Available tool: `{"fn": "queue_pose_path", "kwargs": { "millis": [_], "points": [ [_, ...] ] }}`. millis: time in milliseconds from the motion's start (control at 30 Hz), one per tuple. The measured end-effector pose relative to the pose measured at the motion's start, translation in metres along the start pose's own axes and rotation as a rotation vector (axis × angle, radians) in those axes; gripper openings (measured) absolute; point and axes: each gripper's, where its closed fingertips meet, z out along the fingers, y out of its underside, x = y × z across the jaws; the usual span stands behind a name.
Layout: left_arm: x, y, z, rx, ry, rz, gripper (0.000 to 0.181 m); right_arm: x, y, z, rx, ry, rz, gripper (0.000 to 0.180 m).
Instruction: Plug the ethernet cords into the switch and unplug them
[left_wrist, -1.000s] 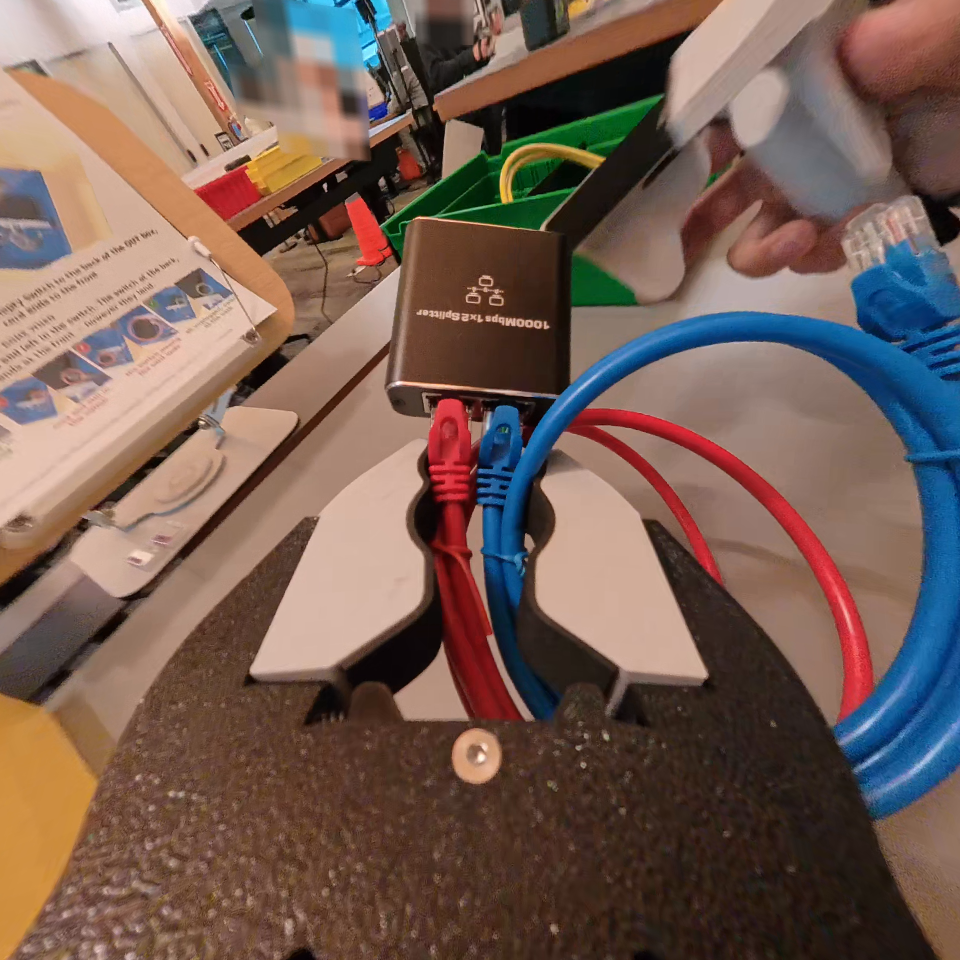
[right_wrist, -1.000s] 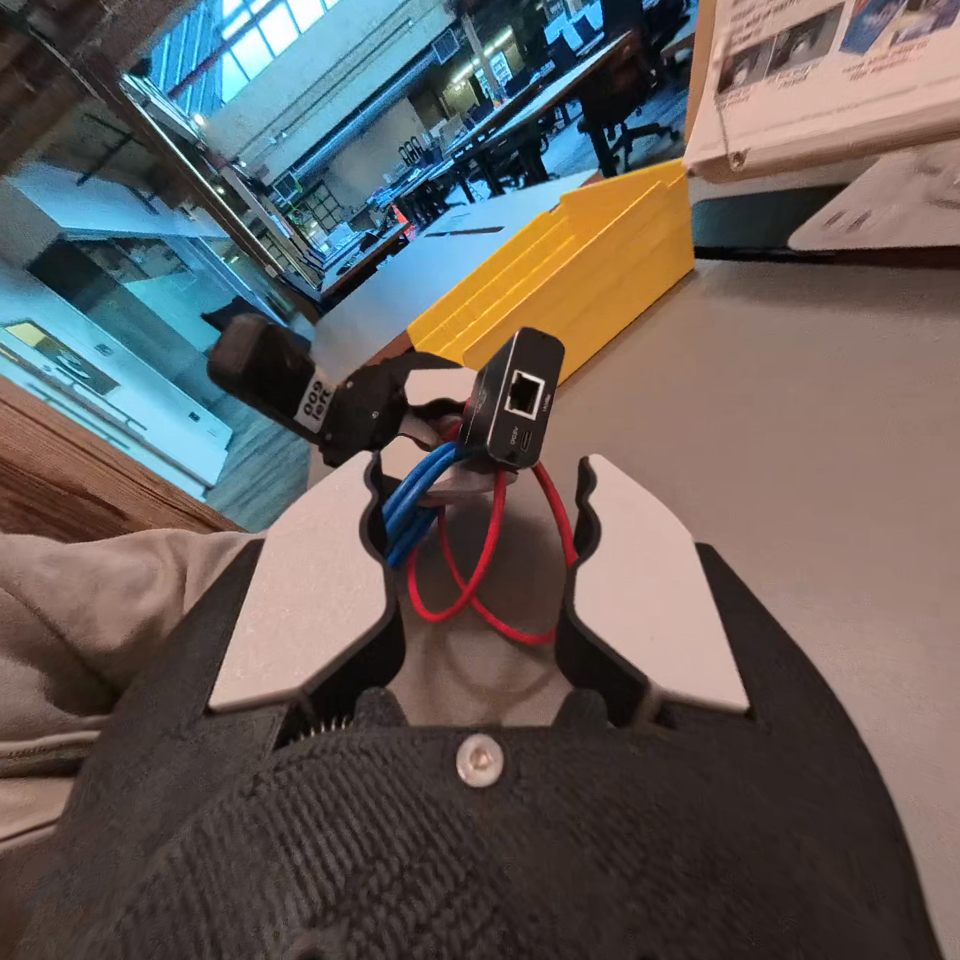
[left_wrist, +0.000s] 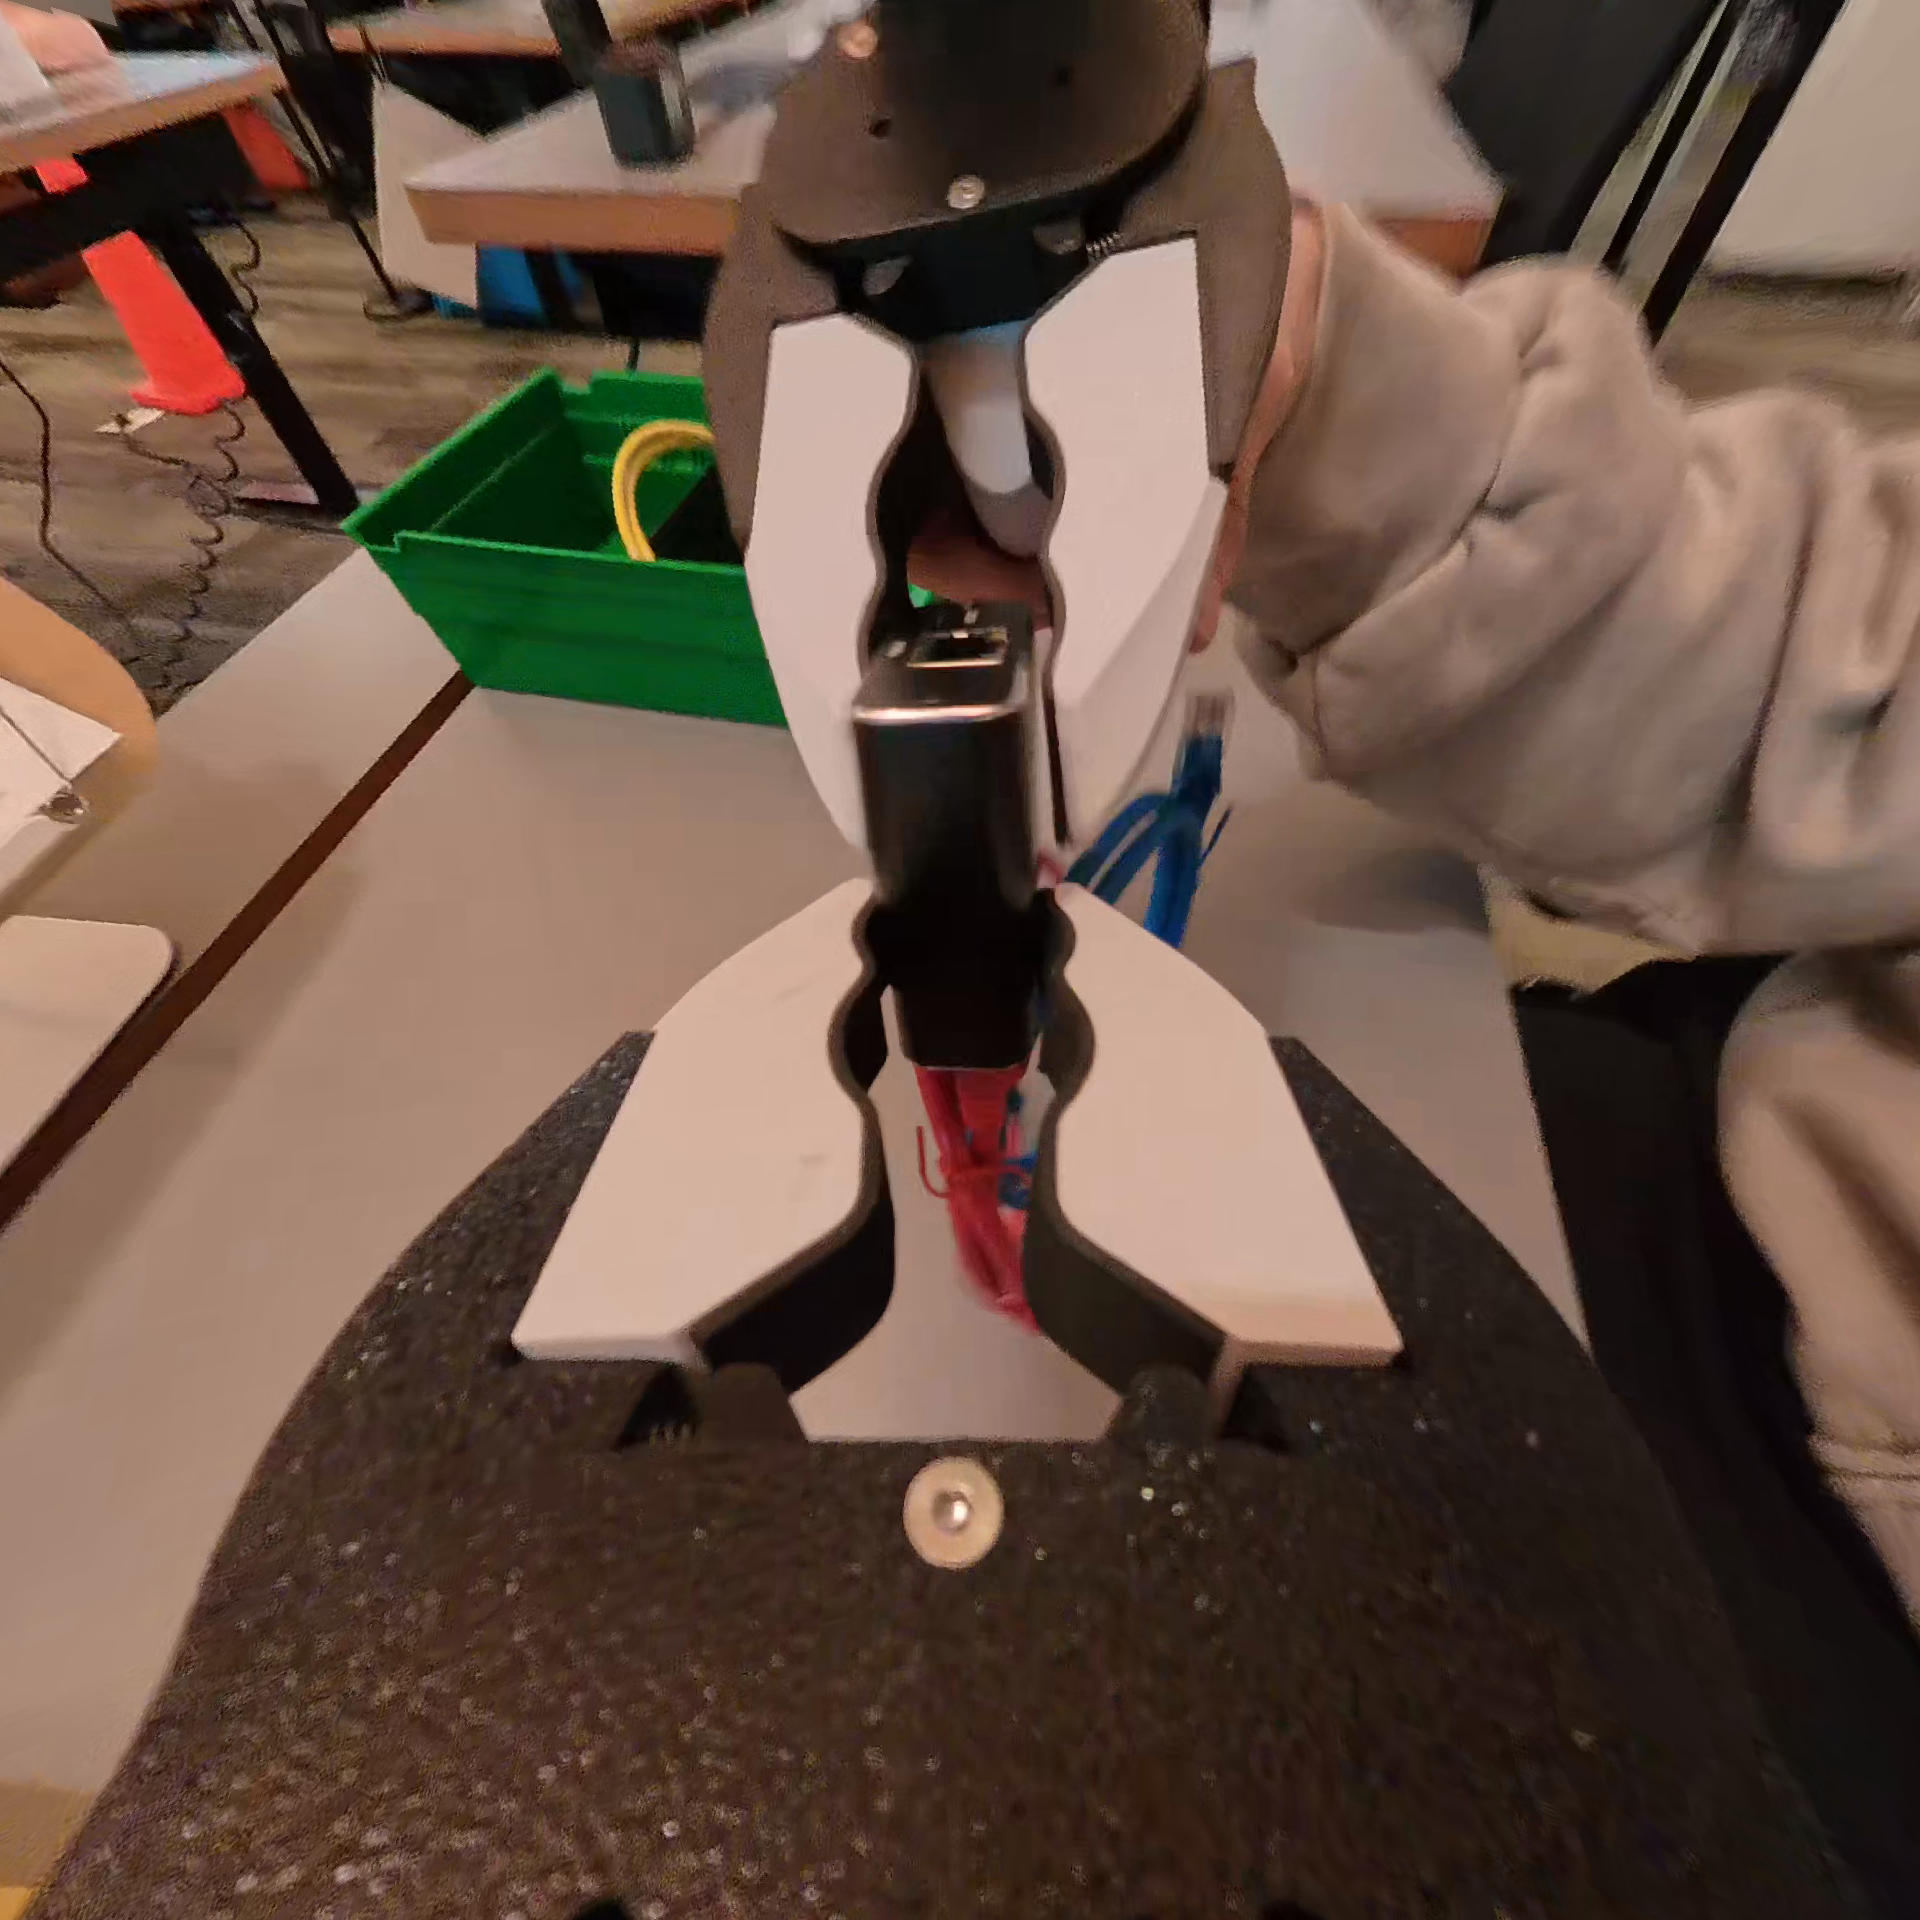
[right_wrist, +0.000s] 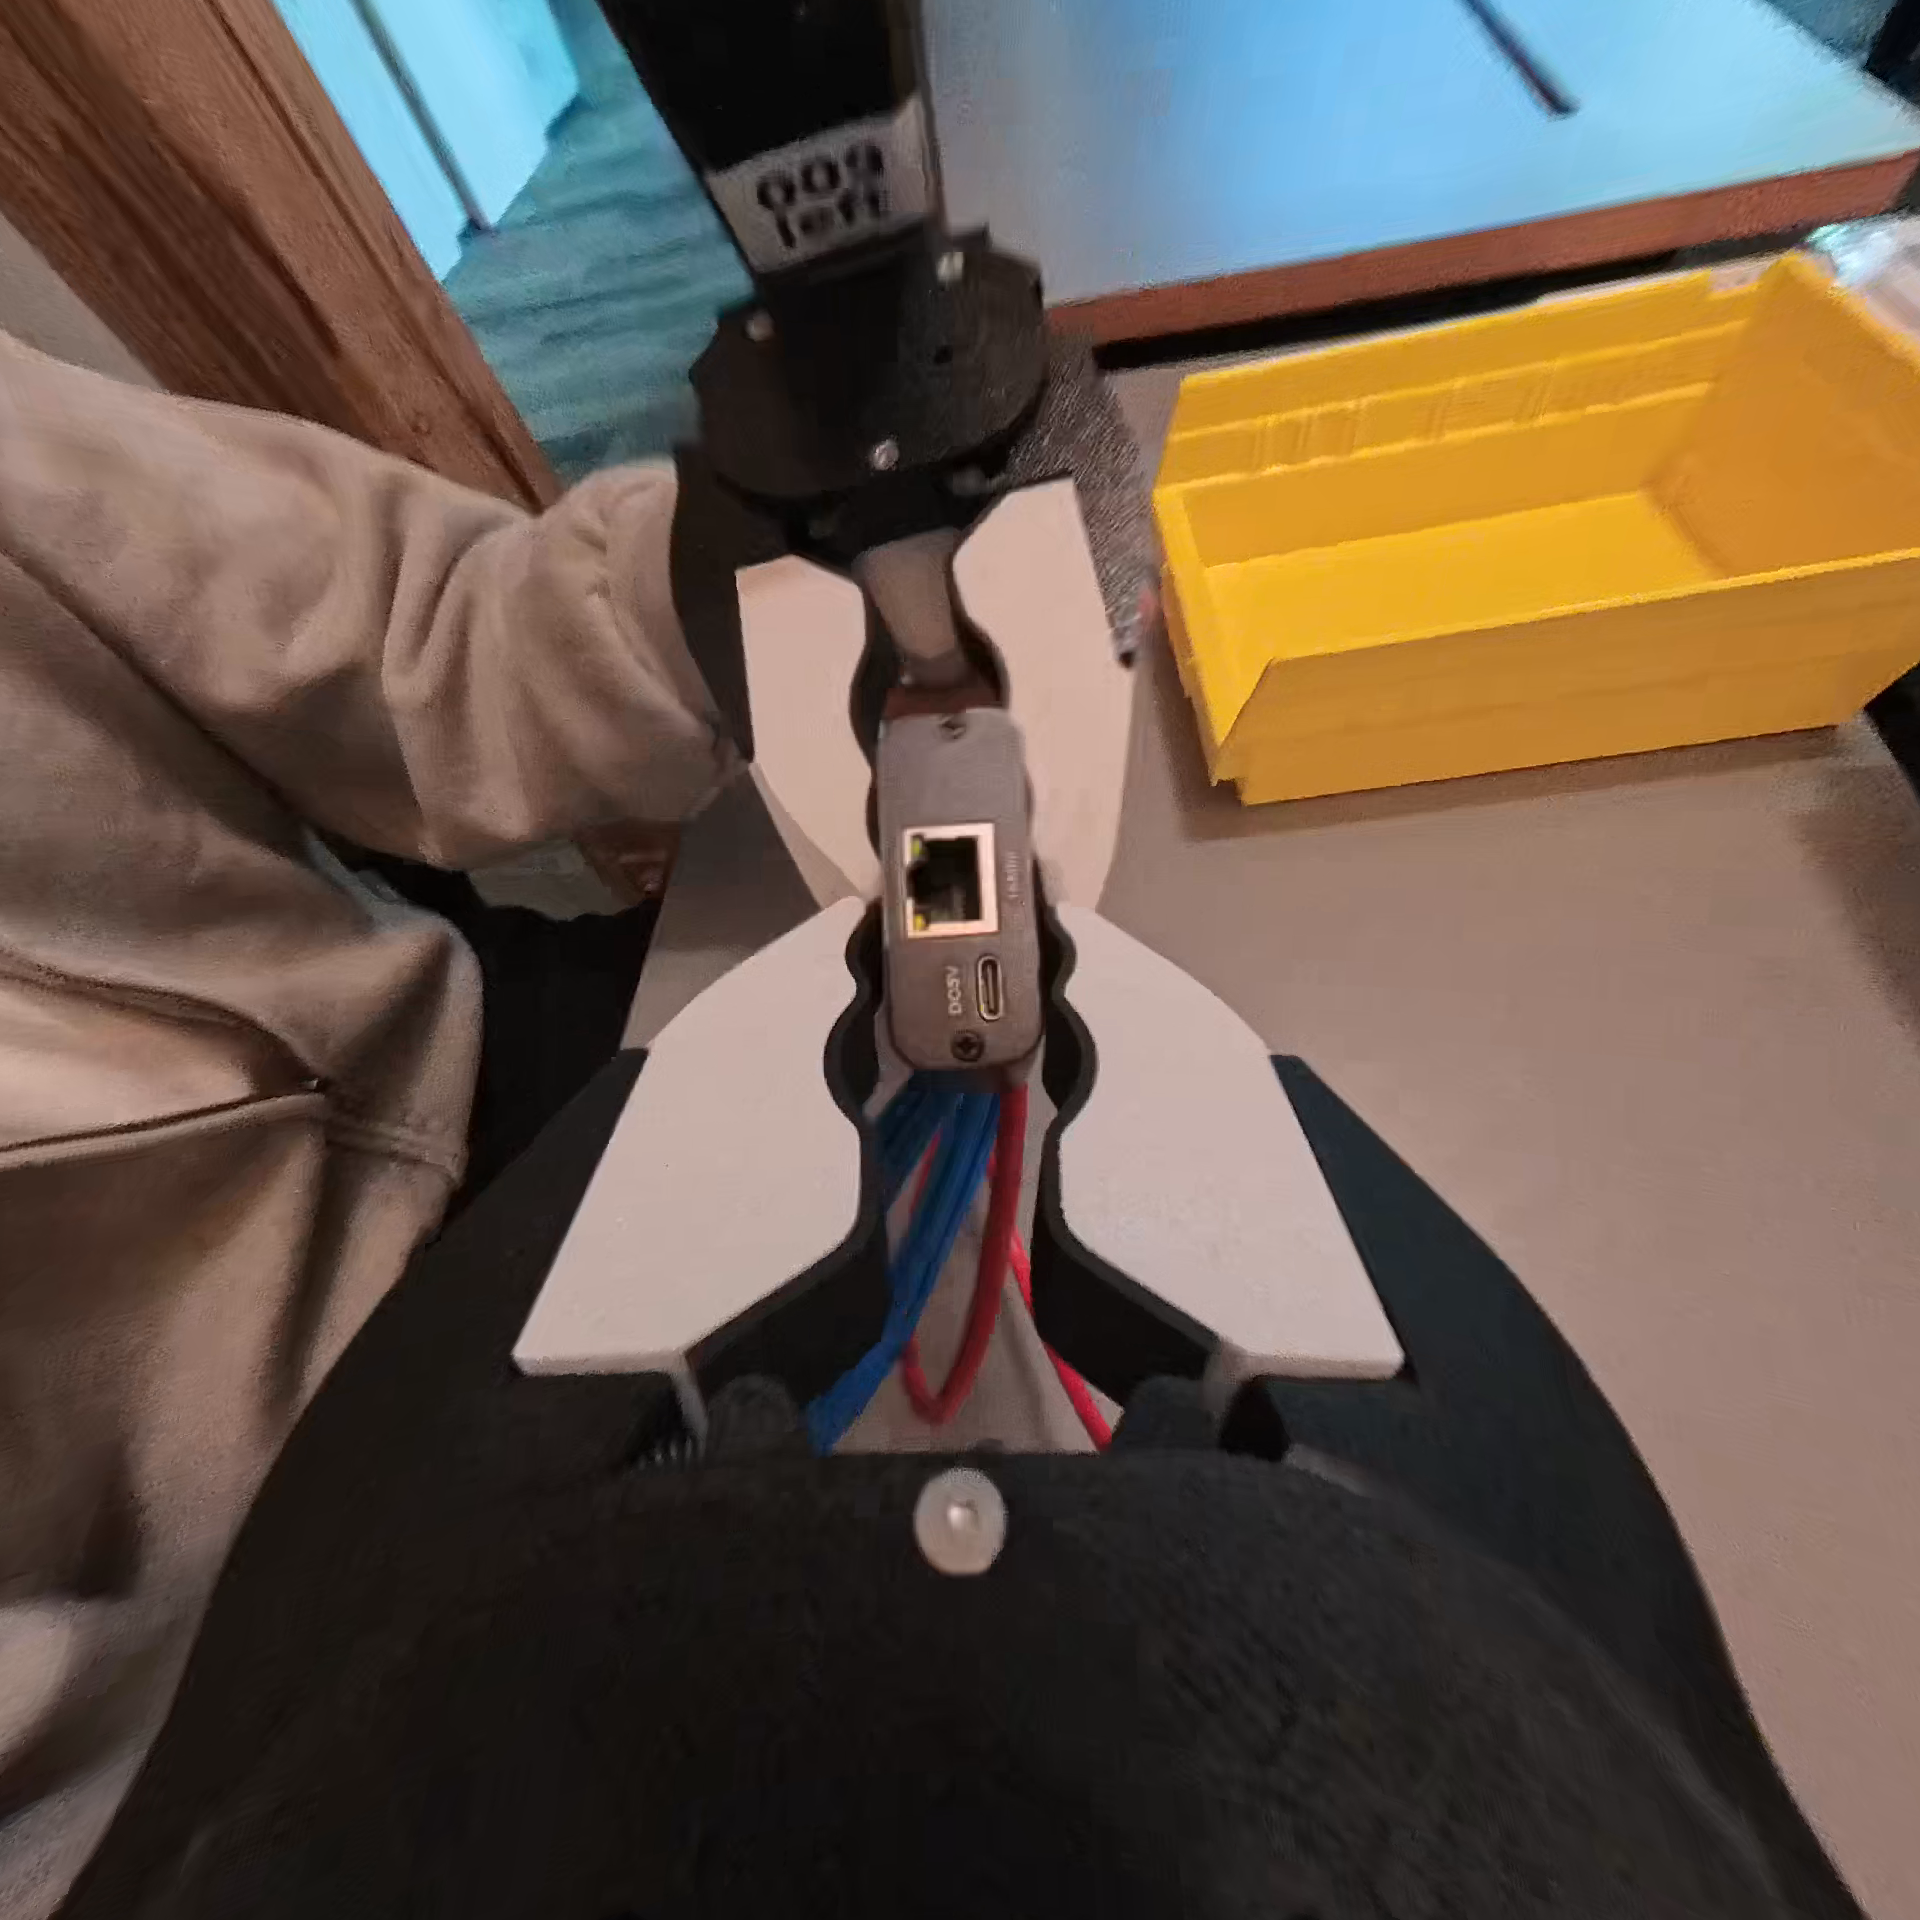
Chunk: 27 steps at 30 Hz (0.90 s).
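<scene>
Switch (left_wrist: 951, 831) above grey table (left_wrist: 499, 935), green bin (left_wrist: 551, 582), yellow bin (right_wrist: 1538, 623)

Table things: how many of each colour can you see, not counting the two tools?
Black: 1, the small black metal switch box
Red: 1, the thin red ethernet cord
Blue: 1, the bundled blue ethernet cord
Green: 1, the green plastic bin
Yellow: 1, the yellow plastic bin
Total: 5
</scene>
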Motion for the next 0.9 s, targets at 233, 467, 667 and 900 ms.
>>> {"fn": "queue_pose_path", "kwargs": {
  "millis": [233,467,667,900],
  "points": [
    [-0.034,-0.007,-0.021,0.174,-0.245,-0.201,0.024,-0.006,-0.011,-0.051,0.209,0.427,0.009,0.045],
    [-0.035,-0.045,-0.027,0.568,-0.346,-0.406,0.024,-0.008,0.025,0.016,0.398,0.639,0.140,0.056],
    [-0.011,-0.064,-0.015,0.608,-0.350,-0.357,0.024,-0.006,0.019,0.037,0.500,0.596,0.156,0.044],
    [0.012,-0.072,-0.019,0.617,-0.258,-0.305,0.024,-0.024,0.020,0.031,0.427,0.509,0.008,0.016]
  ]
}}
